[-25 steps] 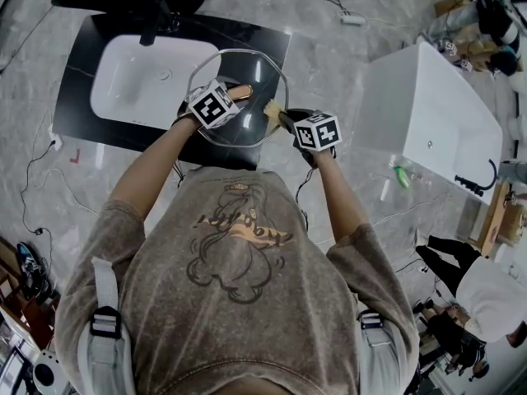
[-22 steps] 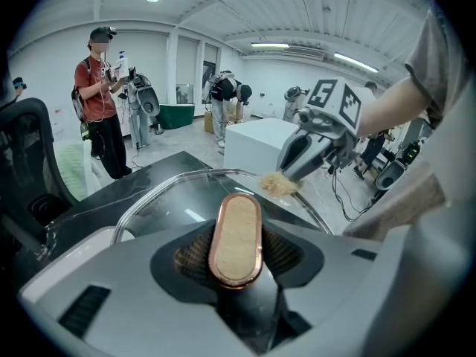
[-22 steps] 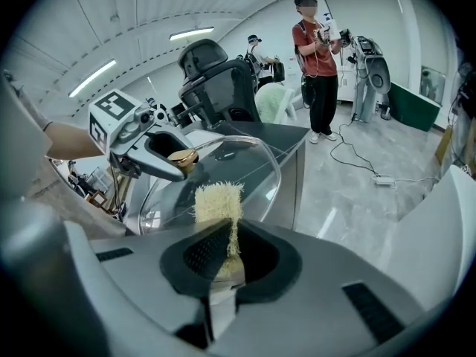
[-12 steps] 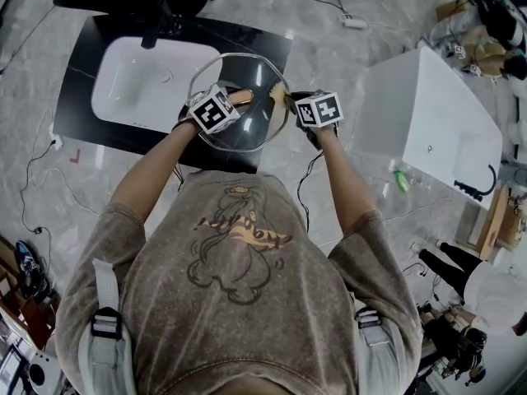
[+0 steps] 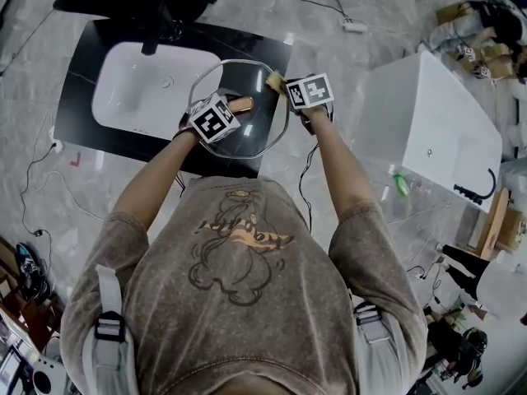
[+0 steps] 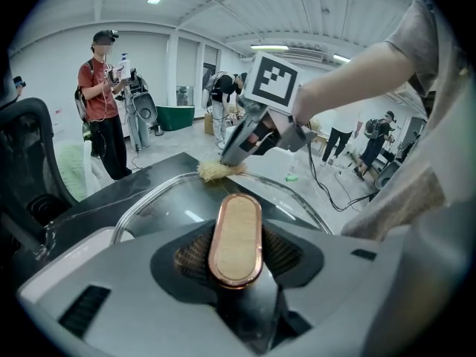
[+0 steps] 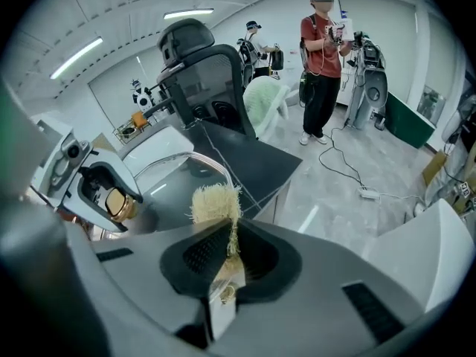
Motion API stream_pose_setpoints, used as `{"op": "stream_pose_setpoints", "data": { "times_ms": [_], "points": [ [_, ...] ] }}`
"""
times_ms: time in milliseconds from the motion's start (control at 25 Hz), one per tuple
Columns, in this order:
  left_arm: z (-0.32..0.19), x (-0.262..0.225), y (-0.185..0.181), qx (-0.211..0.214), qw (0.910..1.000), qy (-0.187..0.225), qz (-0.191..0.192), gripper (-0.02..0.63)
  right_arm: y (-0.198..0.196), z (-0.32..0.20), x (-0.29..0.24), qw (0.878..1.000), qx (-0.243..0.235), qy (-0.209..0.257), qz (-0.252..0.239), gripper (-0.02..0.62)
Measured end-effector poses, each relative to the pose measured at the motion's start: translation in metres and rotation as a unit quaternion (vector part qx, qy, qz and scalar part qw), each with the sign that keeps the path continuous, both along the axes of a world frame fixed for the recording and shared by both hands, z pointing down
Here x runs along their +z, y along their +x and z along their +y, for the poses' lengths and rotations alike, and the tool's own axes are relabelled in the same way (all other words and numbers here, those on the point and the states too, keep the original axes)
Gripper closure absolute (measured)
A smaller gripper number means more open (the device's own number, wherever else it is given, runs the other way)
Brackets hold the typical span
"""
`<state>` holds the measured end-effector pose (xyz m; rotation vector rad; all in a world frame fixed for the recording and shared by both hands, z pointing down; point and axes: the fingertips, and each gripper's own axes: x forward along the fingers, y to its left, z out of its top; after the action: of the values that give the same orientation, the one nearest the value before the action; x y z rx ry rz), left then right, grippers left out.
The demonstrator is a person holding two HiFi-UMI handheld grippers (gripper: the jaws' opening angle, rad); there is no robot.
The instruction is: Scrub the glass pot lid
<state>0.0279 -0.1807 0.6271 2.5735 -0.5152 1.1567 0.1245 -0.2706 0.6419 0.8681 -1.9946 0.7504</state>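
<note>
Right gripper [image 5: 290, 89] has carried its brush [image 7: 215, 202] from the lid's near rim to the far rim, well ahead of the left jaws. Its jaws pinch the brush's base. Left gripper [image 6: 236, 257] clamps the copper-rimmed handle [image 6: 236, 225], with the glass pot lid [image 5: 251, 134] spreading around its jaws. Scrubbing seems under way. Next, the bristles likely need sweeping back across the glass.

The head view looks steeply down from overhead. Each gripper view peers close along its jaws; all share the glass pot lid [image 5: 259, 130].
</note>
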Motion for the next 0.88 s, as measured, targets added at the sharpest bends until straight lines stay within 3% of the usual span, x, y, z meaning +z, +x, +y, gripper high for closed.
{"op": "stream_pose_setpoints", "data": {
  "times_ms": [720, 880],
  "points": [
    [0.002, -0.003, 0.002, 0.001, 1.0000, 0.004, 0.007, 0.419, -0.063, -0.050, -0.003, 0.997, -0.065, -0.005, 0.045, 0.560],
    [0.001, -0.002, 0.001, 0.001, 1.0000, 0.005, 0.007, 0.419, -0.093, -0.054, -0.004, 0.996, -0.083, 0.002, 0.028, 0.560]
  ]
}}
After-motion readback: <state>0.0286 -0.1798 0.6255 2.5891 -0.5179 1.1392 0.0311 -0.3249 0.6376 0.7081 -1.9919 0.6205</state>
